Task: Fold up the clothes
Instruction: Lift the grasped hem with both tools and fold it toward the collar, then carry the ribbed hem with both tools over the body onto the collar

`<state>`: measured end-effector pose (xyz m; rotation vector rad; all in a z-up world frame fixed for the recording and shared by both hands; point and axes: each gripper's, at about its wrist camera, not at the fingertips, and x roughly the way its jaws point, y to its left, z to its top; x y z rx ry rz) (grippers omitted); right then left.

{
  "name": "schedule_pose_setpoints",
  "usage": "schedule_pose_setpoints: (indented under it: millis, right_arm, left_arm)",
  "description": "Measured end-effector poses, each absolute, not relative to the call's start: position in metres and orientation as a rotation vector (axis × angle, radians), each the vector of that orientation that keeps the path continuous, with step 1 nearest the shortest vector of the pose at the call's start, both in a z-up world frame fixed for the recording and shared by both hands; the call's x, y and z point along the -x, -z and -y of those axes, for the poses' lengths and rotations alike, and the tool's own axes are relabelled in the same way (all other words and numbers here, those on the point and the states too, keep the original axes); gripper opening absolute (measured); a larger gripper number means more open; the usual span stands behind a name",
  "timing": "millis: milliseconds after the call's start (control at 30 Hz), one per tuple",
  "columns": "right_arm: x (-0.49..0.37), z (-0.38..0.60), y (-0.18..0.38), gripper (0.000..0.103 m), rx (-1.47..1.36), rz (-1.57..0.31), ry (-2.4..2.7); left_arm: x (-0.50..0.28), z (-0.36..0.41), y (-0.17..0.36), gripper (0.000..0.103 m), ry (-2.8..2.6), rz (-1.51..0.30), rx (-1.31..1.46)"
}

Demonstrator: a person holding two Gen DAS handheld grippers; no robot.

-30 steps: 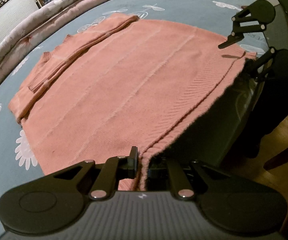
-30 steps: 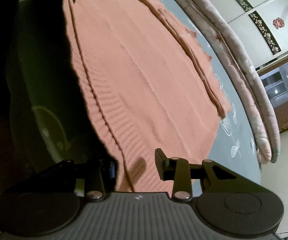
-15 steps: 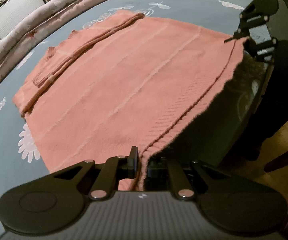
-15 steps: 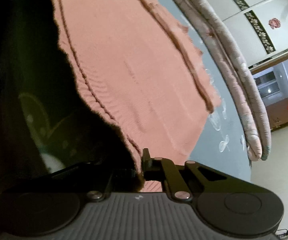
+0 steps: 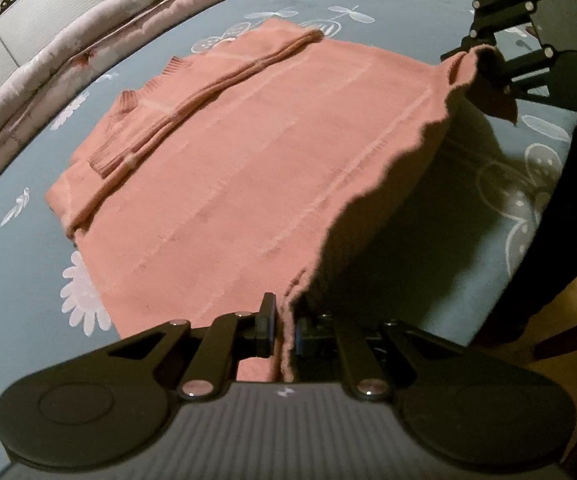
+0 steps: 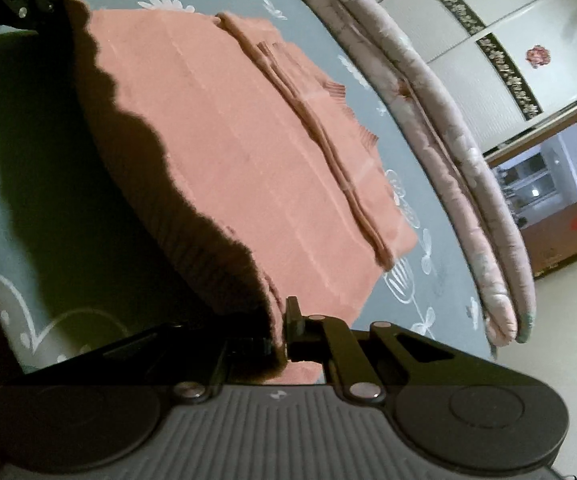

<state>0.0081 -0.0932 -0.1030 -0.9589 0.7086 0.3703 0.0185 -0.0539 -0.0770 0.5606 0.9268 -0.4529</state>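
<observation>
Both grippers are pinching the hem of the salmon-pink sweater (image 5: 228,184): my left gripper (image 5: 284,330) has its jaws pressed together on one corner, my right gripper (image 6: 282,336) on the other (its jaws likewise tight on the knit). Between them the ribbed hem hangs lifted, its edge wavy and its underside in shadow. Beyond, the rest of the sweater lies flat on the blue-grey bedsheet (image 5: 16,280) printed with white flowers, sleeves folded in along the far side. Rolled along the bed's far edge lies a pale pink quilt (image 6: 468,152), soft and puffy.
</observation>
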Motion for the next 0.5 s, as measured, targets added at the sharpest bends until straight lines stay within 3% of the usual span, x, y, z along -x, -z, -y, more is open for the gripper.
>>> schedule_pose_setpoints:
  millis: [500]
  right_arm:
    - [-0.057, 0.103, 0.086, 0.008, 0.889, -0.831, -0.499]
  left_arm:
    - [-0.060, 0.052, 0.066, 0.006, 0.479, -0.971, -0.622]
